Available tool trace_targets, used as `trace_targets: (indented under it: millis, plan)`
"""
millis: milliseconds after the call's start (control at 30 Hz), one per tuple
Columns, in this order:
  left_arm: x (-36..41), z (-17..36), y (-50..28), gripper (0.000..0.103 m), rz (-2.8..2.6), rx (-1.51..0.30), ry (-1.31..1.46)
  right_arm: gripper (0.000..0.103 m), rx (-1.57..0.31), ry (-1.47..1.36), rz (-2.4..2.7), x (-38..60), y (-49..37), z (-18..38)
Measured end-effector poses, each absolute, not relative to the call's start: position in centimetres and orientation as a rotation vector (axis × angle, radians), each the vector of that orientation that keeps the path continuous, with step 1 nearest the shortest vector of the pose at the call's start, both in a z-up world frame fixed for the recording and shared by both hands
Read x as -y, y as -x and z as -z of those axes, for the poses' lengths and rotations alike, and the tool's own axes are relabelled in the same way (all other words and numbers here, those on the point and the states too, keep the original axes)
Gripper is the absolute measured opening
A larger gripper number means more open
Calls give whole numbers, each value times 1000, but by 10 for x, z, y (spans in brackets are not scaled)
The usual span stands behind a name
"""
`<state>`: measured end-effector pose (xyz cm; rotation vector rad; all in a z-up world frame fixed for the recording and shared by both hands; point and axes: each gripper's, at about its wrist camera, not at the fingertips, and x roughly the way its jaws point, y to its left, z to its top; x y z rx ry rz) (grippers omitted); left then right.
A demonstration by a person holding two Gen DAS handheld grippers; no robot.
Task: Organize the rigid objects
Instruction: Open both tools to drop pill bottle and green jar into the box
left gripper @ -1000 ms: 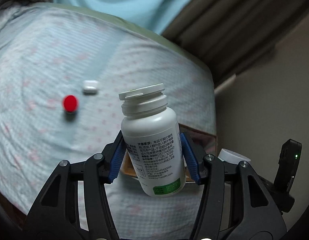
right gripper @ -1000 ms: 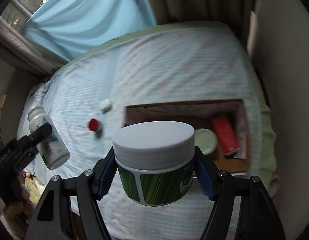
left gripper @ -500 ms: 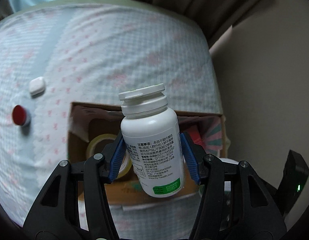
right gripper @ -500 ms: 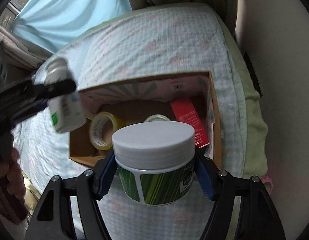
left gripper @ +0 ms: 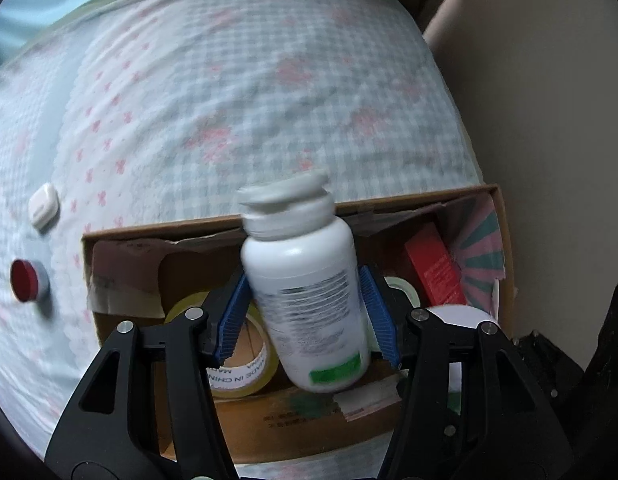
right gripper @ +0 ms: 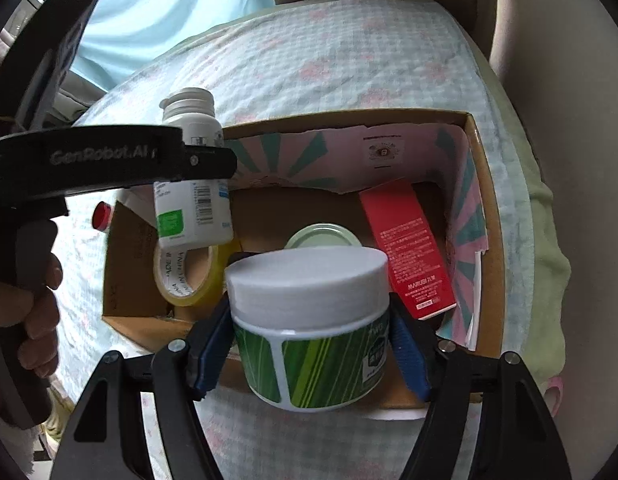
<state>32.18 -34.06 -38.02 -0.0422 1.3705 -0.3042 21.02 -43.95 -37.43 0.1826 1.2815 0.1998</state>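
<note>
While the left gripper point(left gripper: 307, 316) clamps its blue pads against the sides of a white pill bottle point(left gripper: 305, 300), the bottle stands nearly upright, leaning slightly, above the left part of an open cardboard box point(left gripper: 269, 420). Closed the same way, the right gripper point(right gripper: 311, 344) holds a squat green-striped jar point(right gripper: 313, 328) with a white lid over the near edge of that box. Inside the box, a roll of yellowish tape point(right gripper: 185, 276) lies at the left, under the bottle as seen from the right wrist view; a pale green round lid point(right gripper: 323, 236) sits just behind the jar, and a red carton point(right gripper: 407, 248) leans along the right side by the pink and teal patterned inner wall. Beyond the box's left wall, on the checked bedspread point(left gripper: 249, 80), rest a small red-capped object point(left gripper: 27, 286) and, farther off, a small white case point(left gripper: 44, 206), near each other but apart.
</note>
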Motion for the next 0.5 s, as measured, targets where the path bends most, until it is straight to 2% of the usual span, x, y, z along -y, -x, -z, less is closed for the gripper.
trace_targets:
  millis: [33, 67, 100, 500]
  plan:
    - [341, 377, -322, 70, 298, -1367, 21, 82, -1266, -201, -203, 441, -210, 372]
    - [342, 373, -322, 100, 279, -1354, -7, 103, -1252, -213, -197, 443, -209, 369]
    - [341, 367, -321, 103, 271, -1331, -24, 103, -1238, -214, -193, 444, -209, 366]
    - [323, 334, -303, 103, 294, -1281, -71, 103, -1195, -165, -137, 446, -187, 347]
